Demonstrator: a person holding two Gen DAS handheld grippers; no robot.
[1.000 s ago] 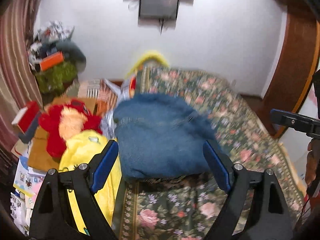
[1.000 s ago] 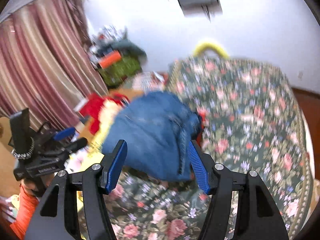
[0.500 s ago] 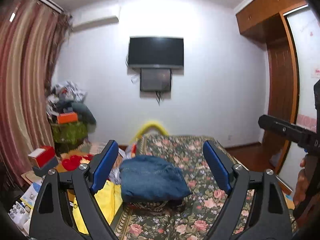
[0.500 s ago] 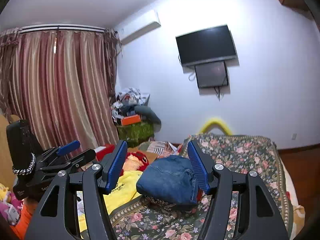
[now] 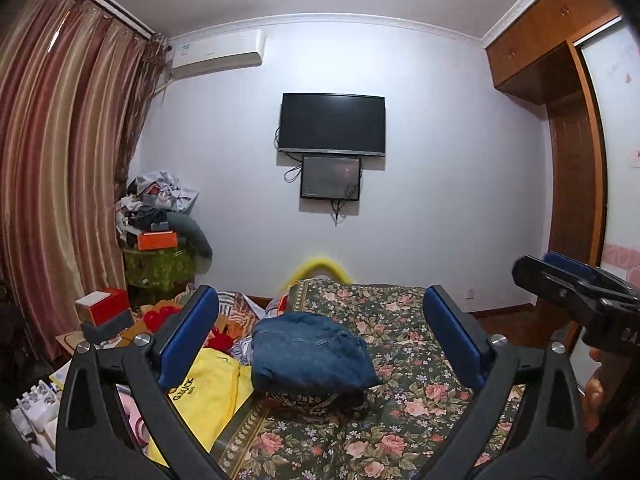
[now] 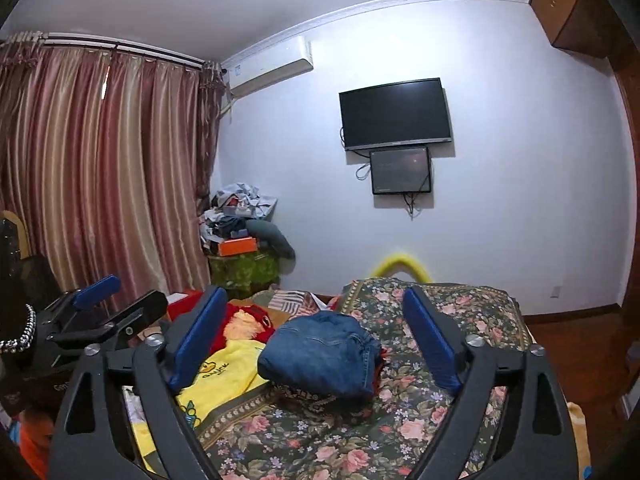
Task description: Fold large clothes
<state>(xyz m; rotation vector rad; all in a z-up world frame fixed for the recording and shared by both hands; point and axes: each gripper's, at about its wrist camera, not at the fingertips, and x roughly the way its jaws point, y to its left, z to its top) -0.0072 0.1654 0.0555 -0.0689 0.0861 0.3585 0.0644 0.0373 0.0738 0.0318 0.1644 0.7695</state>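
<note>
Folded jeans [image 5: 310, 354] sit lower center of frame on the floral bedspread [image 5: 404, 392], and denim's probably heavy, floppy and grippy, so with the left gripper [image 5: 320, 340] and right gripper [image 6: 316, 340] both spread wide and empty, I'd pinch the thick folded edges.

Folded jeans [image 5: 310, 354] hide most of patterned cloth [image 5: 308, 400] beneath; yellow garment [image 5: 208, 388] partly behind left tool [image 5: 320, 340].
</note>
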